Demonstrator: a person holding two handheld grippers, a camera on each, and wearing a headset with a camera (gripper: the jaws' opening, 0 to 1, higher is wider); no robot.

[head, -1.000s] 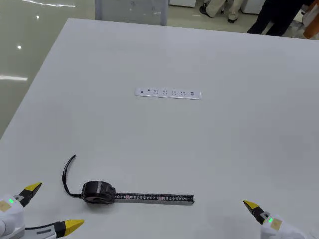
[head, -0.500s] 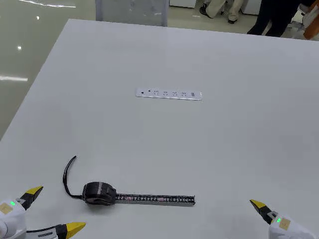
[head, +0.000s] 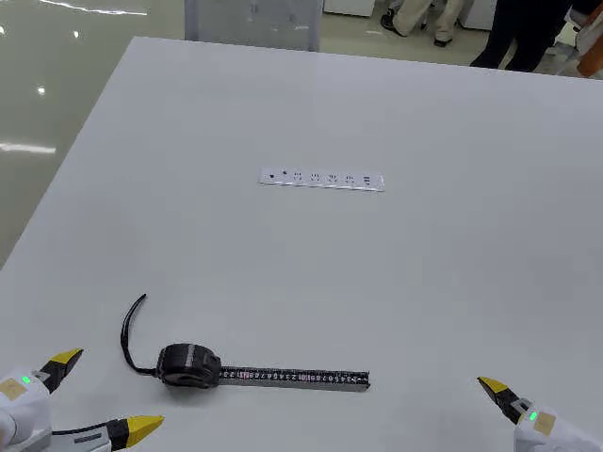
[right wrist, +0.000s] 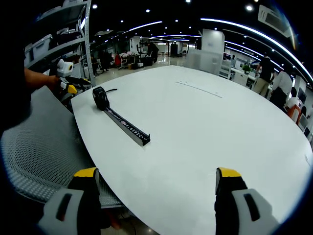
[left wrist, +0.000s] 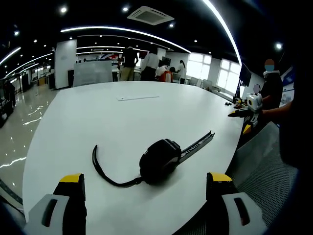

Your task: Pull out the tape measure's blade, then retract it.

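Tape measure [head: 187, 364], black case, count one: lying on the white bench [head: 424, 282] near its front edge, just ahead of the left gripper [head: 104, 393] and apart from it, touching neither yellow tip.

Blade [head: 297, 377], count one: drawn partway out of the case, lying flat on the bench, running from the case towards the right gripper's side; hooked end free, well apart from the right gripper [right wrist: 158, 172].

Strap [head: 127, 330], black, count one: curling from the case's far side away from the blade, lying loose on the bench.

Left gripper, count one: jaws spread wide, holding nothing; in the left gripper view, case sitting ahead of and between the two tips.

Right gripper, count one: jaws spread wide, holding nothing; in the right gripper view, tape measure lying far ahead and to the left of the jaws.

Power strip [head: 321, 178], white, count one: lying flat mid-bench, well beyond the tape measure.
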